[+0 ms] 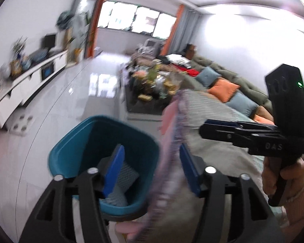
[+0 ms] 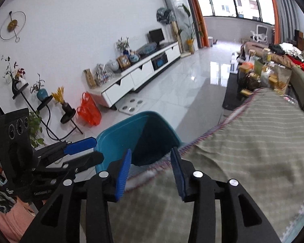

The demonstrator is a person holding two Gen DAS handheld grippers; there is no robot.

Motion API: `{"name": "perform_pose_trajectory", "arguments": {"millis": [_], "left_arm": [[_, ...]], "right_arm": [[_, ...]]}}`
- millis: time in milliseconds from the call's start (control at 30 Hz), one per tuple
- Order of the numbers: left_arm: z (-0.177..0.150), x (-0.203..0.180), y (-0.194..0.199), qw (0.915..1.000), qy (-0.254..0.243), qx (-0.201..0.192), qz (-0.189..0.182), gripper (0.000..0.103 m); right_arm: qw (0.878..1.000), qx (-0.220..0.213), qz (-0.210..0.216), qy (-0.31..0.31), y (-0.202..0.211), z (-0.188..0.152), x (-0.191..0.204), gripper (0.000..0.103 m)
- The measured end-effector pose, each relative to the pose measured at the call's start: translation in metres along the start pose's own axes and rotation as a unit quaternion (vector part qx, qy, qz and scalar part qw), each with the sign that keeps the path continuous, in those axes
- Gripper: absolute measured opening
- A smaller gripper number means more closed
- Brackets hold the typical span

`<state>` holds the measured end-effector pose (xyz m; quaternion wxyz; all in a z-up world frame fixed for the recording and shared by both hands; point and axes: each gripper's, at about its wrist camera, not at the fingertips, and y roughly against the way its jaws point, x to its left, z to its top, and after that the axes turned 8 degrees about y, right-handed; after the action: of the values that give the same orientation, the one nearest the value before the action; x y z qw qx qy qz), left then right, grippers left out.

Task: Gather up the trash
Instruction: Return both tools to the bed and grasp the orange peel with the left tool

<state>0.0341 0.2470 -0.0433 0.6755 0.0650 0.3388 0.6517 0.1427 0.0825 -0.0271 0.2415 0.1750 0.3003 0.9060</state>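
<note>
Both grippers hang over the teal bin (image 1: 75, 147), jaws apart and gripping nothing. The left gripper (image 1: 152, 172) has grey trash (image 1: 123, 179) lying in the bin below its jaws; the striped cloth's fringe (image 1: 172, 156) passes between them untouched. The right gripper (image 2: 151, 173) should lift clear without snagging that cloth.

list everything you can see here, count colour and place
teal plastic bin: one, teal, floor beside cloth, grey item inside
striped grey-green cloth: one, fringed edge, right of bin
orange plastic bag: one, orange, floor by cabinet
white tv cabinet: one, white, along wall
round wall clock: one, black and gold, wall
olive sofa: one, orange and blue cushions
left gripper: one, black, blue pads, open over bin
right gripper: one, black, blue pads, open at cloth edge
</note>
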Motion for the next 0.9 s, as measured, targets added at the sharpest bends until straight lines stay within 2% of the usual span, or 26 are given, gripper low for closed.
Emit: {"name": "perform_pose_trajectory", "arguments": {"millis": [67,200,267,467,567,733,900], "left_arm": [[-0.004,-0.026,0.004,0.9994,-0.022,-0.006,-0.028,0.074],[-0.017,-0.08,0.002,0.9944,-0.07,0.003,-0.08,0.074],[-0.027,-0.107,-0.002,0.9892,-0.095,0.015,-0.111,0.074],[-0.061,-0.184,-0.021,0.9663,-0.16,0.064,-0.191,0.074],[-0.079,-0.213,-0.031,0.9555,-0.179,0.088,-0.217,0.074],[-0.106,-0.25,-0.051,0.9394,-0.211,0.129,-0.237,0.074],[-0.128,-0.283,-0.068,0.93,-0.23,0.161,-0.237,0.074]], "right_arm": [[1.0,-0.019,-0.014,0.0,0.026,-0.007,-0.002,0.052],[0.998,-0.046,-0.044,-0.008,0.075,-0.026,-0.013,0.054],[0.996,-0.057,-0.064,-0.024,0.104,-0.041,-0.024,0.054],[0.985,-0.074,-0.137,-0.067,0.178,-0.089,-0.053,0.054],[0.977,-0.078,-0.175,-0.093,0.21,-0.116,-0.069,0.054],[0.96,-0.087,-0.227,-0.141,0.255,-0.154,-0.093,0.054],[0.938,-0.08,-0.269,-0.202,0.287,-0.201,-0.127,0.054]]}}
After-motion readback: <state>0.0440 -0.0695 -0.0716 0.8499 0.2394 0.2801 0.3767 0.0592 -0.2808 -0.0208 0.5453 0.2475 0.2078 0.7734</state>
